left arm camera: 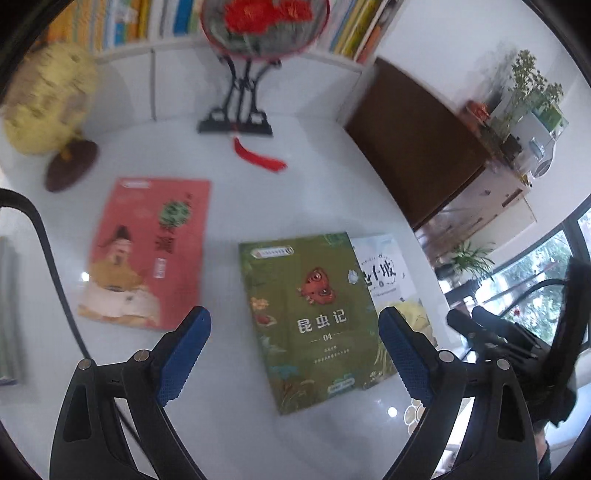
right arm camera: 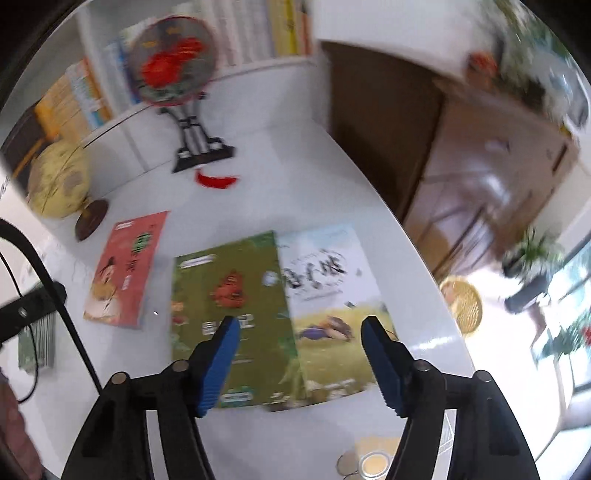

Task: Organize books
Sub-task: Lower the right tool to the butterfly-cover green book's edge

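Three books lie flat on a white table point(left arm camera: 295, 192). A red book point(left arm camera: 147, 251) lies at the left; it also shows in the right wrist view point(right arm camera: 127, 269). A green book point(left arm camera: 310, 317) lies in the middle and overlaps a white book point(left arm camera: 391, 280); both show in the right wrist view, green point(right arm camera: 229, 310) and white point(right arm camera: 328, 306). My left gripper point(left arm camera: 295, 325) is open and empty above the green book. My right gripper point(right arm camera: 299, 332) is open and empty above the seam between the green and white books.
A round fan ornament on a black stand point(left arm camera: 243, 66) and a yellow globe point(left arm camera: 48, 103) stand at the back of the table. A bookshelf point(left arm camera: 147, 22) runs behind them. A brown cabinet point(left arm camera: 417, 140) stands to the right. A stack of green books point(right arm camera: 37, 339) lies at the left edge.
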Demonstrator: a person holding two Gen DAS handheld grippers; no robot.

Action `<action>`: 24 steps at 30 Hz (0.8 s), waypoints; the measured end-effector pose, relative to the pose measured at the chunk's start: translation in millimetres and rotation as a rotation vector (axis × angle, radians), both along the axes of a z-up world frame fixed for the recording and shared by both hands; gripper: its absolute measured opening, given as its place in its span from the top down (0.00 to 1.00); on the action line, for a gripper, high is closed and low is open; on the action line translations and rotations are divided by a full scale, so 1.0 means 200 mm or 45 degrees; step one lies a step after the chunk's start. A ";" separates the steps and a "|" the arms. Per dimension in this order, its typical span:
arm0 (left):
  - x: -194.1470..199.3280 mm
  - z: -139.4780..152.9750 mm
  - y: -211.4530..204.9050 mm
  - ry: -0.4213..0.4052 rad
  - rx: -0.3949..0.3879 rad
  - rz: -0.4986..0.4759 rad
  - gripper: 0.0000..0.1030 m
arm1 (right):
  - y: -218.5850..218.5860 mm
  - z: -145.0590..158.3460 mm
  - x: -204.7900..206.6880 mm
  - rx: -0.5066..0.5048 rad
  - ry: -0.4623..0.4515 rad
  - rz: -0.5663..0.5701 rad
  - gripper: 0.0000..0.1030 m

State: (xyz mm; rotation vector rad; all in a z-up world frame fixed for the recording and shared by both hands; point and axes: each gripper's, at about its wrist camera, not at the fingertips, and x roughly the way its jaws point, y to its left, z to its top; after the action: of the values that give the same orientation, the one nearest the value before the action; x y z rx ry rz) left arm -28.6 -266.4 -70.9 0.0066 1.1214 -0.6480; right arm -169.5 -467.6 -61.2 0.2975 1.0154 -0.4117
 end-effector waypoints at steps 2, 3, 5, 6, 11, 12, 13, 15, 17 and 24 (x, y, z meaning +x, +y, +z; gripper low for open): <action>0.04 -0.13 -0.05 0.086 0.008 -0.015 0.12 | -0.07 -0.04 -0.01 0.048 -0.015 -0.004 0.37; 0.05 -0.19 -0.07 0.123 0.013 -0.025 0.12 | -0.10 -0.07 0.00 0.090 -0.026 0.005 0.37; 0.06 -0.29 -0.08 0.172 0.024 -0.025 0.13 | -0.12 -0.14 0.02 0.166 -0.021 0.019 0.38; 0.07 -0.35 -0.09 0.191 0.037 -0.016 0.17 | -0.12 -0.19 0.04 0.196 -0.006 0.028 0.39; 0.06 -0.51 -0.04 0.262 0.048 0.066 0.17 | -0.06 -0.42 0.14 0.262 0.092 0.111 0.52; 0.07 -0.53 -0.04 0.268 0.049 0.075 0.17 | -0.05 -0.45 0.16 0.255 0.108 0.119 0.52; 0.07 -0.54 -0.04 0.272 0.051 0.088 0.17 | -0.04 -0.47 0.17 0.244 0.118 0.127 0.53; 0.07 -0.57 -0.03 0.285 0.057 0.092 0.17 | -0.03 -0.50 0.20 0.225 0.125 0.156 0.53; 0.08 -0.59 -0.04 0.305 0.051 0.094 0.17 | -0.03 -0.52 0.22 0.209 0.136 0.173 0.53; 0.07 -0.62 -0.06 0.314 0.027 0.078 0.17 | -0.01 -0.56 0.30 0.192 0.150 0.240 0.60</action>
State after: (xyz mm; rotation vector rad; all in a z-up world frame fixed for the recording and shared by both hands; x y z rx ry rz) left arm -14.5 -279.2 -194.2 -0.0917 1.3610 -0.5927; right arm -109.0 -469.4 -173.4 0.3121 1.1819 -0.1841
